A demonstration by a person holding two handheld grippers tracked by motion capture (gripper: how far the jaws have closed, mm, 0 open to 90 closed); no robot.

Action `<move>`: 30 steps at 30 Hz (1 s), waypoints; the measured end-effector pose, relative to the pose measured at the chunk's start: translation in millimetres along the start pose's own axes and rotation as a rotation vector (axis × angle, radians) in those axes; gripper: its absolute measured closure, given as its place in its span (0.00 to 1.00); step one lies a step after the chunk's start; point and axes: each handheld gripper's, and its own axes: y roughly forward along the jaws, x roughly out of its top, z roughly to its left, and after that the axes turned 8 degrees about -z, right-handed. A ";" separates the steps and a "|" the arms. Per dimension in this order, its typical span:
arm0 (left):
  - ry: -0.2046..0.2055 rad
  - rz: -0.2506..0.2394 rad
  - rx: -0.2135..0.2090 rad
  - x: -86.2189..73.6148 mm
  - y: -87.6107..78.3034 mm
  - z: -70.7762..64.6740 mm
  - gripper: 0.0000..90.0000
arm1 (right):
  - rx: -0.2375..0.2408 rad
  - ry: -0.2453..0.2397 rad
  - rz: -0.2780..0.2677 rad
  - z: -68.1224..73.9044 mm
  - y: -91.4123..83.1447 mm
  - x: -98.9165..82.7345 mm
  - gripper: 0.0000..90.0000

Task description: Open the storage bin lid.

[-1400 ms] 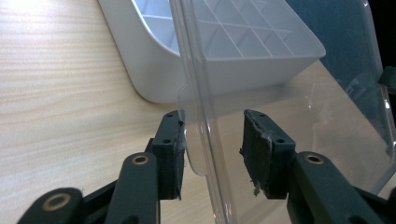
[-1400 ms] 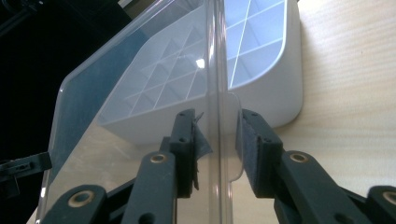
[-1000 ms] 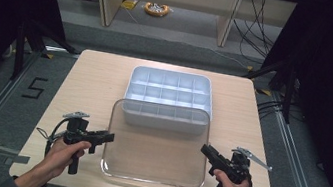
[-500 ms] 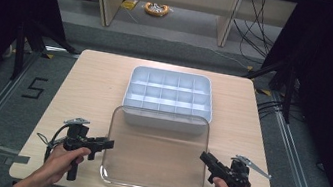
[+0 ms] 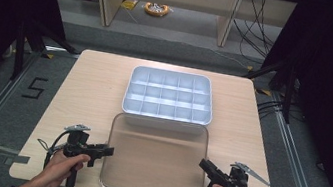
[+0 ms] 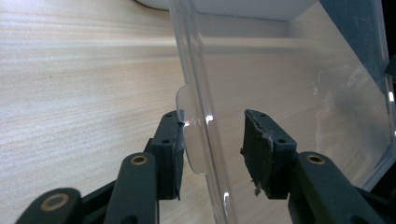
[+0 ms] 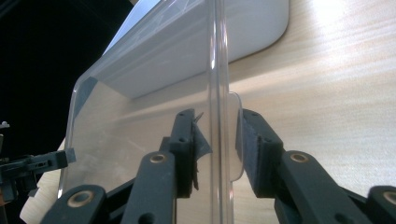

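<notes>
A clear plastic lid [image 5: 157, 158] hangs flat just above the table, in front of a white compartment tray [image 5: 166, 115]. My left gripper [image 5: 109, 150] is shut on the lid's left rim. In the left gripper view the left gripper [image 6: 212, 144] has one pad on the lid's [image 6: 289, 79] small tab. My right gripper [image 5: 203, 164] is shut on the right rim. In the right gripper view the right gripper [image 7: 217, 135] straddles the lid's [image 7: 140, 116] upright edge, both pads against it. The tray [image 7: 252, 23] lies beyond.
The wooden table [image 5: 89, 91] has bare room to the left and right of the tray. Its front edge runs just under my hands. Beyond the far edge are grey floor, shelving legs and a yellow coil [image 5: 156, 9]. Black curtains flank both sides.
The lid has come toward the person and lower: it overlapped the tray's front wall, now it sits in front of it. Both hands drew back toward the table's front edge.
</notes>
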 end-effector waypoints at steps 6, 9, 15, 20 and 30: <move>0.003 0.007 0.000 -4.2 2.2 0.2 0.63 | -0.006 0.037 0.018 -2.0 -0.5 -3.8 0.76; 0.019 0.011 0.004 -5.1 2.8 -0.2 0.63 | -0.022 0.035 0.027 -3.7 0.4 -5.3 0.76; 0.036 0.021 0.004 -5.9 3.7 0.0 0.62 | -0.039 0.041 0.039 -5.6 1.5 -7.4 0.76; 0.050 0.028 0.013 -6.9 5.3 -1.1 0.60 | -0.043 0.040 0.058 -8.2 3.1 -8.2 0.75; 0.080 0.051 0.034 -8.9 8.8 -0.7 0.55 | -0.075 0.027 0.087 -9.9 7.8 -10.2 0.75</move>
